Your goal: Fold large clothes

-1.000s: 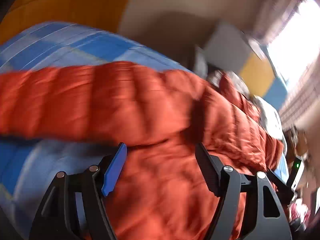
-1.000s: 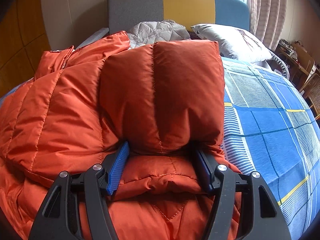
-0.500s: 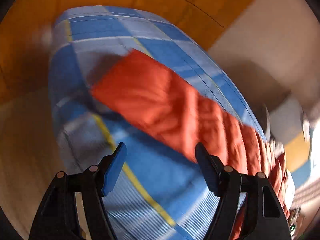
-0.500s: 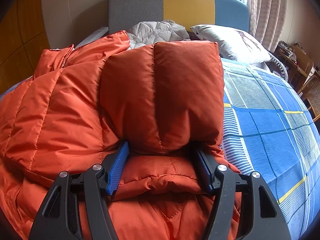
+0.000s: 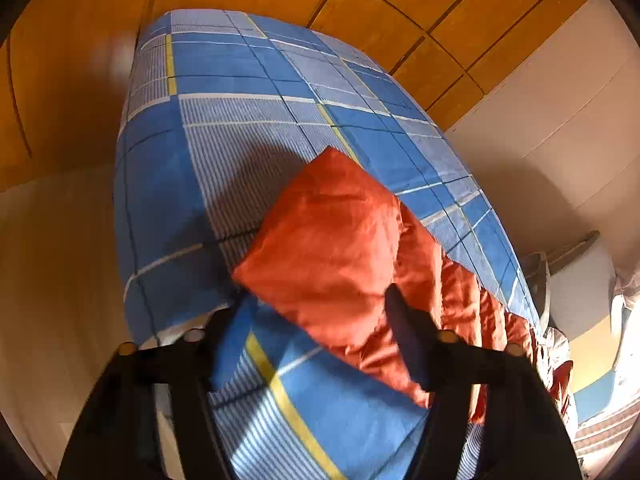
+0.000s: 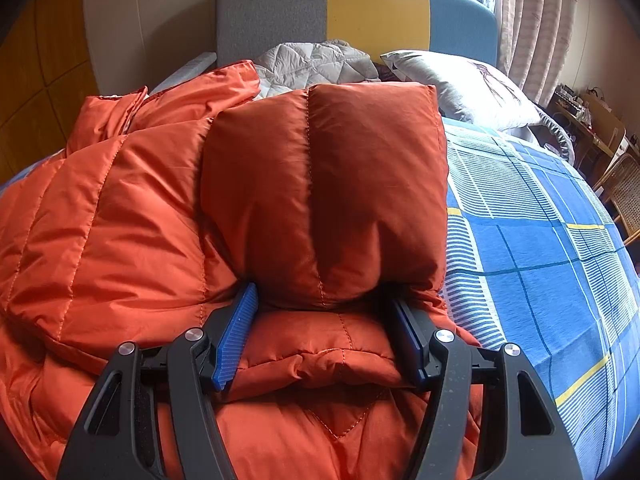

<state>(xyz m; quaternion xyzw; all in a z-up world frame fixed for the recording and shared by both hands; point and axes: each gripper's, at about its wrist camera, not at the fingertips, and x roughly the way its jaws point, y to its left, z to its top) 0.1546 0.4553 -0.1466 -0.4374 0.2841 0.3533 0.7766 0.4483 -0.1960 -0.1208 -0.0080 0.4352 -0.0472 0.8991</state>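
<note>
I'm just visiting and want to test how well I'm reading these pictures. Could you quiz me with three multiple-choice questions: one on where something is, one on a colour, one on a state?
1. Where does the orange puffer jacket lie?
A. on the floor
B. on the bed with the blue checked sheet
C. on a chair

2. What colour is the middle panel of the headboard?
A. yellow
B. red
C. white

3. How is the left tool set?
A. shut on the sheet
B. shut on the jacket
C. open, holding nothing

Answers:
1 B, the checked sheet shows beside and under the jacket.
2 A, a yellow panel sits between grey and blue ones.
3 C, its fingers stand wide apart, with sheet and sleeve behind.
</note>
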